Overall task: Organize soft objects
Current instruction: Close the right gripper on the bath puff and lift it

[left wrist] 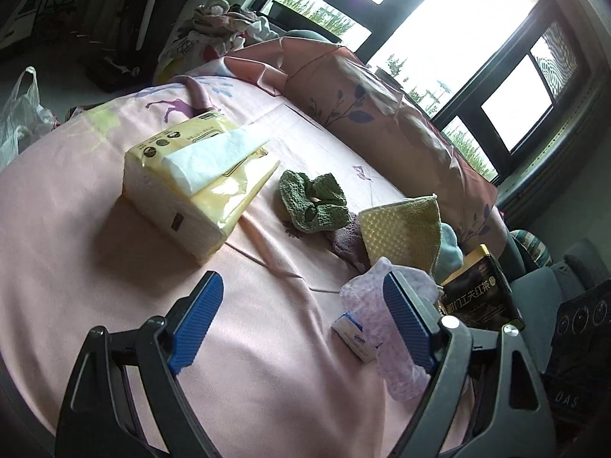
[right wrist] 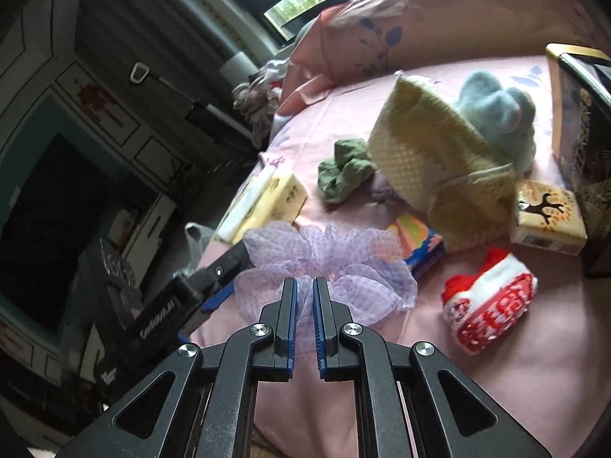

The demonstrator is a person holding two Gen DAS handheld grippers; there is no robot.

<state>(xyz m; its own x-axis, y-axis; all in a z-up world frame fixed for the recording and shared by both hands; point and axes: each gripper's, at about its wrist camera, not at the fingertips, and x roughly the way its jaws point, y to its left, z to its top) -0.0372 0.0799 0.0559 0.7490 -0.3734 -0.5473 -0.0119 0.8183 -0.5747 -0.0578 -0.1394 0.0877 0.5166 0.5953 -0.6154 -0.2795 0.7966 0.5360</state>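
A lilac mesh puff (right wrist: 336, 255) lies on the pink bed sheet (right wrist: 477, 389). My right gripper (right wrist: 304, 282) is shut on its near edge, with mesh pinched between the blue pads. My left gripper (left wrist: 301, 280) stands open over the sheet. Its right finger (left wrist: 404, 316) crosses the same lilac mesh puff (left wrist: 366, 297), and I cannot tell whether it touches. Behind lie a green knitted cloth (left wrist: 313, 202), a yellow waffle cloth (right wrist: 427, 152), a pale blue fluffy piece (right wrist: 496, 114) and a red-and-white sock (right wrist: 488, 301).
A yellow tissue pack (left wrist: 194, 183) sits at the left of the bed. A black tea box (left wrist: 477, 294), a small tree-printed box (right wrist: 546, 213), a white-and-blue carton (left wrist: 353, 334) and a colourful packet (right wrist: 420, 240) crowd the pile. A pink pillow (left wrist: 382, 114) lies along the window side.
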